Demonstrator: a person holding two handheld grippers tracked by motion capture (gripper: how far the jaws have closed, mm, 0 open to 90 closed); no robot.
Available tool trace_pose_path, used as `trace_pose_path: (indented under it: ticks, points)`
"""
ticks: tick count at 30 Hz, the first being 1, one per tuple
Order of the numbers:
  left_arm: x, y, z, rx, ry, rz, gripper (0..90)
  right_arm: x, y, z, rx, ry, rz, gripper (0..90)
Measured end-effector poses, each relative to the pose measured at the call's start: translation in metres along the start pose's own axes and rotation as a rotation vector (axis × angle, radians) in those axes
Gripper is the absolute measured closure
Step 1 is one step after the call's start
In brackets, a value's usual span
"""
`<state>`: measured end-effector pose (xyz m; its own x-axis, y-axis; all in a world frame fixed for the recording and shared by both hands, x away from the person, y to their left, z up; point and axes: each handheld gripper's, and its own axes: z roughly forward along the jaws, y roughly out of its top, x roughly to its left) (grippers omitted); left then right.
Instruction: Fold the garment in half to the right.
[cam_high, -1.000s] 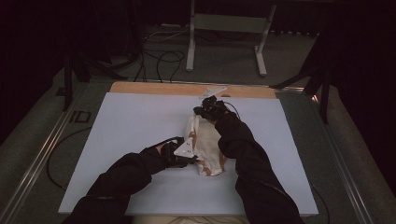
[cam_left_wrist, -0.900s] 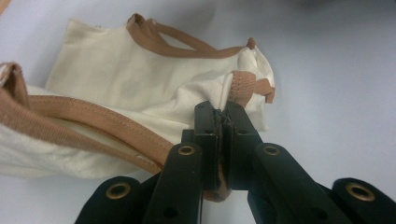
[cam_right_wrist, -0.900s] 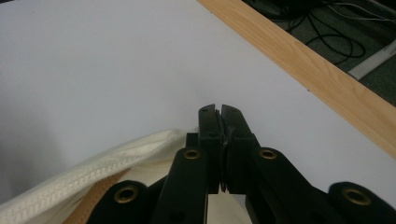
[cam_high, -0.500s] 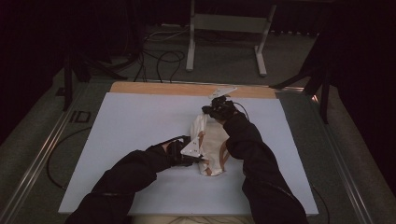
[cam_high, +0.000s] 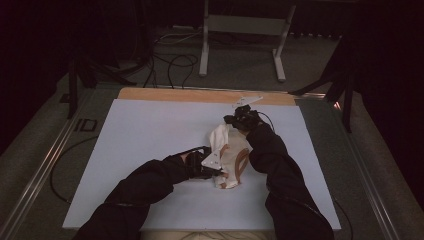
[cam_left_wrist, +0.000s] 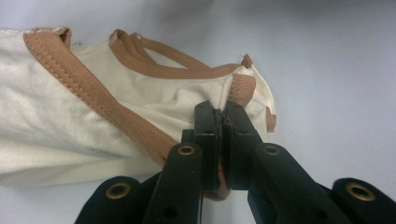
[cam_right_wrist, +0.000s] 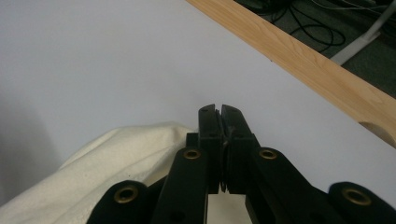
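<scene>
Jaws of both grippers pinch the cream garment (cam_left_wrist: 93, 121); its brown trim shows in the left gripper view

What I can't make out from here

In my high view the left gripper (cam_high: 212, 167) sits half under its own grey plate, so its jaw tips are hidden, and the right gripper (cam_high: 235, 121) is too small and dark for me to read its grip. In the left gripper view the cream garment (cam_left_wrist: 93, 126) runs off the left edge. In the right gripper view the cloth (cam_right_wrist: 116, 163) slips behind the jaws, hiding the pinched part, and the wooden strip (cam_right_wrist: 299, 60) is cut off at both ends.
</scene>
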<state>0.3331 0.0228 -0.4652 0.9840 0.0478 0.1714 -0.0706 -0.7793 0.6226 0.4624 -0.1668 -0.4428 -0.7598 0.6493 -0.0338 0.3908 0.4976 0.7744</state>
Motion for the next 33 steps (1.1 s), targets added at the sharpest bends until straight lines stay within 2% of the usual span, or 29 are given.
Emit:
trace_pose_path:
  ticks: [14, 33]
  points:
    - [0.002, 0.011, 0.016, 0.005, -0.013, 0.024, 86.8, -0.016, -0.023, -0.011, 0.002, -0.028, 0.051, 88.5]
    - [0.002, 0.015, 0.034, 0.019, -0.037, 0.014, 86.7, -0.027, -0.048, -0.008, 0.01, -0.034, 0.094, 88.5]
